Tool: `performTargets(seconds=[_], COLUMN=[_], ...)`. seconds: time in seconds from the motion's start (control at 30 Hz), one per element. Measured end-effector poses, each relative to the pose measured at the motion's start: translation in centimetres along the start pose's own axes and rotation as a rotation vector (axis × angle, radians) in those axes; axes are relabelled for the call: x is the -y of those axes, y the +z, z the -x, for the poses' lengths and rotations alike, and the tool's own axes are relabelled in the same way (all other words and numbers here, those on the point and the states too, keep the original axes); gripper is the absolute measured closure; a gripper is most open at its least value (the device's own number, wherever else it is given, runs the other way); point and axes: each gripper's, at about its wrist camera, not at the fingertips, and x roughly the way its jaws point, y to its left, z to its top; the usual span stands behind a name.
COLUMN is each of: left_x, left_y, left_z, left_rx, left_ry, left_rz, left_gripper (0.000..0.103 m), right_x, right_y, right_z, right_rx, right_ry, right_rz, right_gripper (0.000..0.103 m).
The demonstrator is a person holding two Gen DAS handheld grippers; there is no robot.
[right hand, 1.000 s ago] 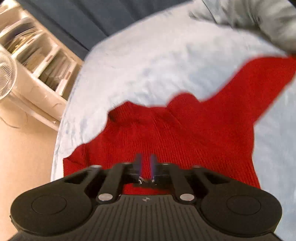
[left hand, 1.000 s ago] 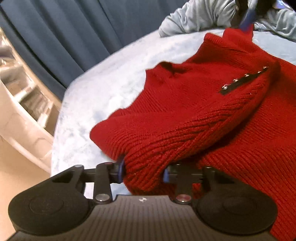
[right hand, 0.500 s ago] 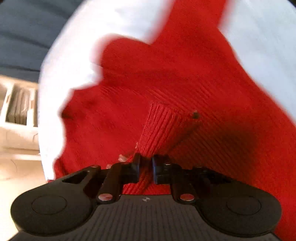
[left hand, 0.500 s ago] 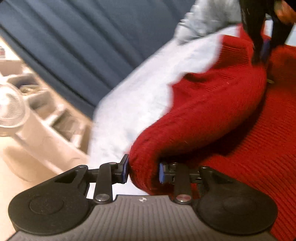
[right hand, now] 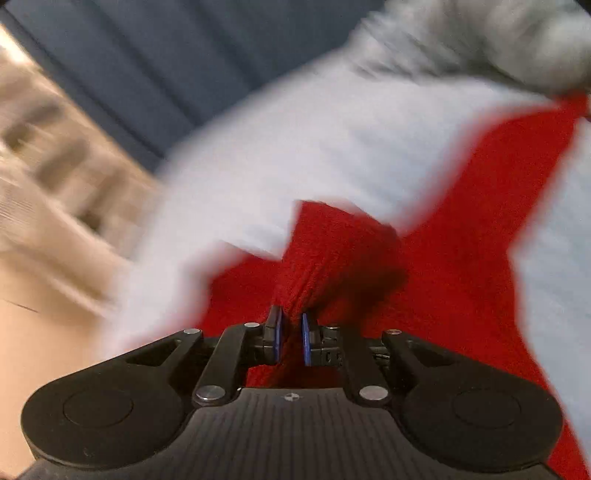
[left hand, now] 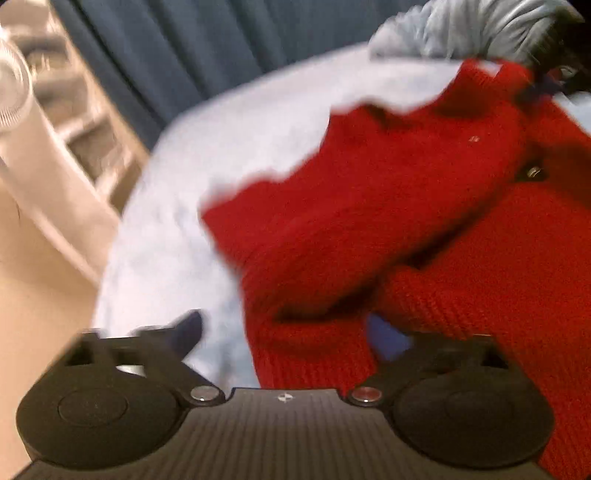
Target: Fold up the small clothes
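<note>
Left gripper: jaws opening, stood wide; a folded edge of the red knitted sweater lies between the fingers, the left finger clear of the cloth, contact at the right one too blurred to be told.

Right gripper: jaws nearly closed, a bunched ridge of the sweater pinched between the blue pads.

Sweater: spread on the pale blue bedcover, directly ahead of both grippers. In the left wrist view a flap is seen doubled over the body, its long fold running from the near left gripper up and away towards the right gripper at the far corner. In the right wrist view a sleeve runs off to the upper right.

Surroundings: a grey garment at the far edge of the bed, touching the sweater's far corner; dark blue curtain behind; pale shelving to the left, well apart.

Judgement: the right hand alone holds the cloth; nothing obstructs the fold being laid down.
</note>
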Motion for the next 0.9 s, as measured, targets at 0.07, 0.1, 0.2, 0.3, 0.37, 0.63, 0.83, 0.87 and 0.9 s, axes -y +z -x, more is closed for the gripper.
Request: performTargets(seconds=[0.07, 0.1, 0.2, 0.3, 0.37, 0.63, 0.83, 0.87, 0.9], left_x=[-2.3, -3.2, -5.3, -7.7, -7.2, -5.6, -9.2, -9.9, -10.8], left_y=[0.5, 0.7, 1.1, 1.2, 0.1, -2.0, -0.4, 0.0, 0.6], left_z=[-0.8, -0.9, -0.2, 2.0, 3.4, 2.6, 4.5, 4.6, 4.3], left_rx=[-0.050, -0.058, -0.043, -0.008, 0.002, -0.096, 0.039, 0.051, 0.057], left_ry=[-0.113, -0.134, -0.133, -0.132, -0.105, -0.118, -0.239, -0.250, -0.261], left_rz=[0.153, 0.203, 0.294, 0.425, 0.420, 0.354, 0.466, 0.499, 0.538], left_gripper=[0.054, 0.067, 0.081, 0.084, 0.084, 0.090, 0.047, 0.036, 0.031], right_x=[1.0, 0.8, -1.3, -2.9, -2.4, 2.9, 4.0, 3.9, 3.8], right_y=[-0.7, -0.5, 0.7, 2.3, 3.0, -2.9, -3.1, -3.0, -3.2], right_z=[-0.2, -0.2, -0.4, 0.4, 2.4, -0.5, 1.1, 1.4, 2.2], right_rx=[0.014, 0.024, 0.058, 0.154, 0.233, 0.000, -0.033, -0.058, -0.070], right_ry=[0.019, 0.031, 0.063, 0.136, 0.202, -0.011, 0.011, 0.023, 0.049], right_rz=[0.012, 0.024, 0.070, 0.058, 0.036, 0.189, 0.079, 0.035, -0.019], right_gripper=[0.092, 0.092, 0.092, 0.092, 0.093, 0.091, 0.088, 0.085, 0.081])
